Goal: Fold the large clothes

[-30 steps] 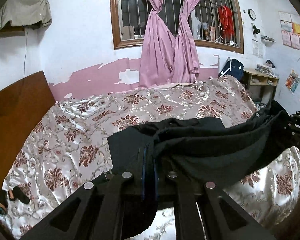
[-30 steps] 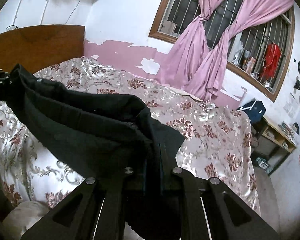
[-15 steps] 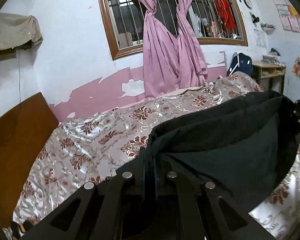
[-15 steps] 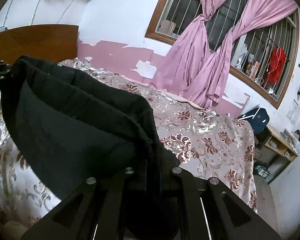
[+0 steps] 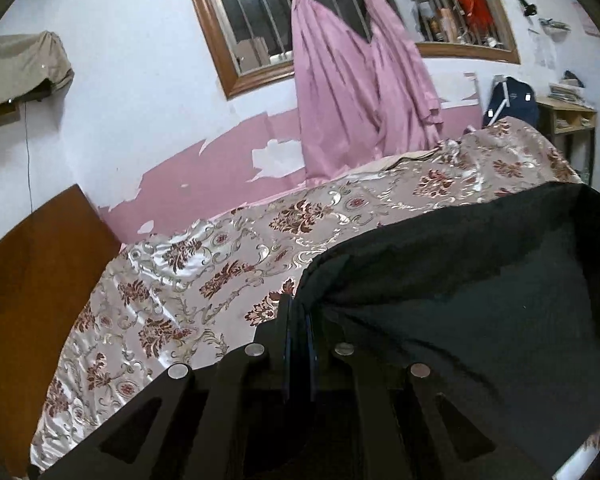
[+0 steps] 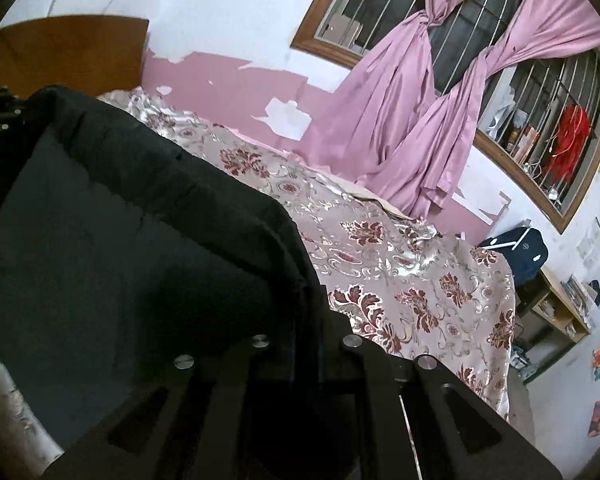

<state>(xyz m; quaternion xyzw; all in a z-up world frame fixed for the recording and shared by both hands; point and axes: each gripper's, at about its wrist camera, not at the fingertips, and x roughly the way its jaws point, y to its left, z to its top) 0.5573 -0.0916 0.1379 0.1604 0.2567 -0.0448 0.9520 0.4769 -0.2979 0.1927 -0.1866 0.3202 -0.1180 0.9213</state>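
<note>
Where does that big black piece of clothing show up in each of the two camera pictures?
Left wrist view: the black garment fills the lower right, stretched from the closed jaws toward the right edge.
Right wrist view: the same garment fills the left and centre, running from the closed jaws to the left edge.
Shared landmark: the pink curtains knotted at the barred window.

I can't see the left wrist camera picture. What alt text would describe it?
A left gripper, jaws shut, holds a black garment stretched off to the right above a bed with a floral bedspread. Behind are pink curtains at a barred window.
</note>
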